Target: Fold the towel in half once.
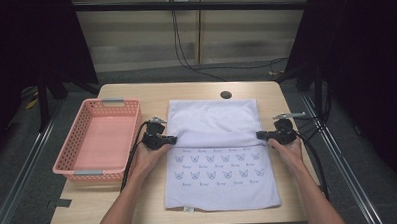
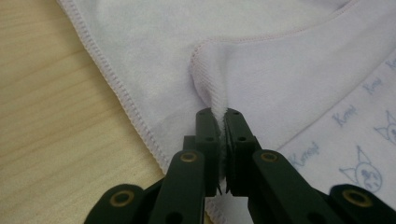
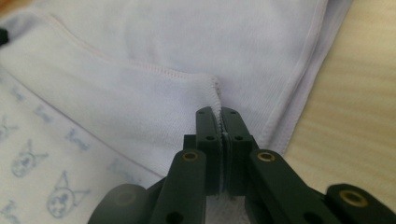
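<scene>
Pink plastic is sitting at your far left: the basket [image 1: 98, 140] is resting on the table [image 1: 195, 89] just beside your left hand [image 1: 147, 159]. Your left gripper [image 1: 171, 140] is clamping its jaws together on the left corner of the folded-over edge of the white towel [image 1: 215, 156]; in the left gripper view [image 2: 218, 122] a pinch of stitched hem is sticking up between the jaws. That towel is lying flat in the middle of the table, its far part folded toward you, and blue cat-face prints are showing on the near part. At the right, your right gripper [image 1: 261, 135] is clamping the fold's other corner, jaws closed on the hem in the right gripper view [image 3: 218, 121], with your right hand [image 1: 288, 151] behind it.
</scene>
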{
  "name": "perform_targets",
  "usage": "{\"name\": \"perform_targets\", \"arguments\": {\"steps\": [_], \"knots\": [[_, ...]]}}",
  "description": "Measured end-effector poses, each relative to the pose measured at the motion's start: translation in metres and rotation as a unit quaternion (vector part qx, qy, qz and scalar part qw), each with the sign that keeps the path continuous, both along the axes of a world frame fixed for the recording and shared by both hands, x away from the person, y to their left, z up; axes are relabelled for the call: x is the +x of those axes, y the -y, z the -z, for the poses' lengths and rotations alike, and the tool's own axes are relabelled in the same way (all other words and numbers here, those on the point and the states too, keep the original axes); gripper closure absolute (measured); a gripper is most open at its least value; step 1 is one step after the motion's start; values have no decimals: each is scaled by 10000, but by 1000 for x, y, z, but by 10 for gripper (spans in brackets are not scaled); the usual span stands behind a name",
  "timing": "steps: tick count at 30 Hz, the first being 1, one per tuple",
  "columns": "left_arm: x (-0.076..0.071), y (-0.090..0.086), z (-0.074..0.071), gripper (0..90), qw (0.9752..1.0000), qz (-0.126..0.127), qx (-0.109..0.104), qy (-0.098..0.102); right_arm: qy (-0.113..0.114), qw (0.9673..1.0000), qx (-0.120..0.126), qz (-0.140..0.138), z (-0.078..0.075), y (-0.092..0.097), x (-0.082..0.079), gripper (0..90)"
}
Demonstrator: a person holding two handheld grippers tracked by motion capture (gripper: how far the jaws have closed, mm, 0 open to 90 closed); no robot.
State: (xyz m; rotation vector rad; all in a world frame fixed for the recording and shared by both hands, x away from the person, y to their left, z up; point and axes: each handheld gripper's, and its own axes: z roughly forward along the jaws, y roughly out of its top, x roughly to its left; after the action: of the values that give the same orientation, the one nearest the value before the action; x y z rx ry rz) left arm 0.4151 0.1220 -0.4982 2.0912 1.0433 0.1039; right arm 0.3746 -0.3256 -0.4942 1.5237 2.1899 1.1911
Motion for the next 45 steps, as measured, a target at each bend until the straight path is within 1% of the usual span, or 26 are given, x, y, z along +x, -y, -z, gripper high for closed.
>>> {"name": "perform_targets", "arguments": {"steps": [3, 4, 6, 8, 10, 13, 14, 17, 21, 23, 24, 25, 26, 28, 29, 31, 32, 33, 34, 35, 37, 38, 40, 41, 43, 45], "knots": [[-5, 1, -14, 863, 9997, -9, -199, 123, 228, 9996, 134, -17, -17, 6, -2, 873], [-8, 1, -22, 863, 9993, 67, -318, 195, 285, 9994, 182, -33, -22, 7, -2, 873], [-14, 0, -40, 863, 9984, 130, -388, 400, 490, 9985, 258, -23, -38, 10, -5, 873], [-18, -4, -55, 863, 9964, 161, -594, 576, 626, 9976, 285, -36, -50, 11, -8, 872], [-23, -11, -69, 862, 9946, 224, -684, 747, 784, 9962, 364, -68, -61, 13, -13, 873], [-33, -19, -83, 861, 9918, 267, -924, 840, 944, 9945, 443, -84, -75, 16, -25, 872], [-42, -23, -90, 861, 9899, 326, -1053, 890, 1002, 9938, 459, -113, -78, 17, -28, 873], [-59, -28, -99, 861, 9875, 395, -1137, 1020, 1143, 9914, 581, -257, -91, 19, -45, 872], [-80, -34, -109, 861, 9836, 519, -1293, 1144, 1271, 9893, 557, -446, -104, 19, -68, 872], [-96, -39, -113, 861, 9802, 537, -1483, 1197, 1345, 9878, 577, -531, -109, 18, -83, 873], [-103, -40, -114, 860, 9787, 587, -1496, 1279, 1386, 9870, 555, -596, -110, 17, -91, 872], [-109, -40, -113, 859, 9795, 629, -1377, 1325, 1384, 9871, 514, -625, -110, 17, -98, 872], [-114, -40, -109, 858, 9814, 675, -1249, 1294, 1346, 9871, 534, -682, -107, 16, -104, 872], [-123, -39, -89, 852, 9853, 791, -1005, 1137, 1237, 9883, 402, -790, -97, 14, -117, 869], [-126, -38, -79, 850, 9874, 810, -908, 1015, 1125, 9896, 322, -842, -89, 13, -122, 868], [-130, -36, -49, 848, 9917, 884, -718, 599, 939, 9910, 310, -906, -72, 12, -129, 868], [-133, -35, -38, 847, 9927, 853, -761, 392, 723, 9928, 264, -919, -57, 11, -132, 867], [-134, -34, -30, 847, 9931, 895, -708, 288, 558, 9937, 228, -940, -46, 11, -134, 866], [-135, -33, -26, 840, 9936, 961, -533, 246, 408, 9944, 177, -960, -35, 10, -136, 866], [-136, -31, -23, 820, 9942, 1013, -274, 232, 319, 9945, 156, -988, -28, 9, -137, 866], [-135, -32, -22, 769, 9935, 1085, -287, 201, 115, 9945, 116, -1039, -13, 7, -142, 865], [-134, -31, -23, 736, 9936, 1053, -302, 268, 62, 9940, 53, -1093, -11, 6, -143, 865], [-127, -30, -25, 618, 9937, 973, -382, 407, 4, 9934, -32, -1145, -10, 4, -146, 865], [-123, -27, -25, 593, 9942, 907, -314, 484, 4, 9930, -48, -1182, -9, 4, -146, 865], [-114, -22, -23, 539, 9942, 930, -271, 460, -51, 9931, -56, -1171, -7, 3, -145, 863], [-106, -12, -19, 484, 9938, 1004, -71, 468, -80, 9929, -109, -1186, -5, 3, -145, 863]]}}
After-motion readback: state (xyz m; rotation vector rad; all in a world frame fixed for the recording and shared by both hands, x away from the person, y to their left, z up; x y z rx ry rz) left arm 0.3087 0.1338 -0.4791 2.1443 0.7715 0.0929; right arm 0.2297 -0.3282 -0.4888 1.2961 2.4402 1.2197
